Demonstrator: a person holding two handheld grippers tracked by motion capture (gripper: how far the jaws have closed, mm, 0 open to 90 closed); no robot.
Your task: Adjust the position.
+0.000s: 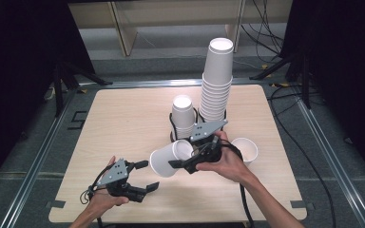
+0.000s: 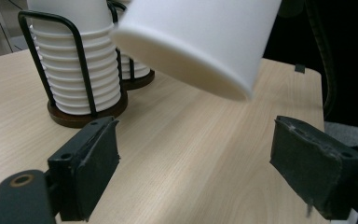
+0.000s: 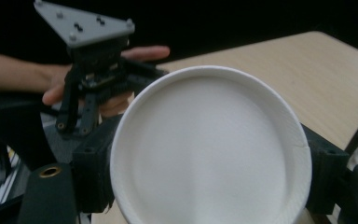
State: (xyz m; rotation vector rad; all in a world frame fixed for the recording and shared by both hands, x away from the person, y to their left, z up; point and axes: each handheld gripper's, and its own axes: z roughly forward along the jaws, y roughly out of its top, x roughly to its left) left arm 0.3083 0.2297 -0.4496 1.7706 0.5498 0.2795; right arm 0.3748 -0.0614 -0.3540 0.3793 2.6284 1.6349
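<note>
While the right gripper [image 1: 180,164] pinches a plain white paper cup [image 1: 170,158] between its fingers, the cup lies on its side above the middle of the worktop [image 1: 123,118], toward the near edge, its base toward the left gripper [image 1: 147,175]. The left gripper's fingers [image 2: 86,172] stand spread with nothing between them. In the right gripper view the cup's round base hides most of both fingers; in the left gripper view its mouth end is cut off.
</note>
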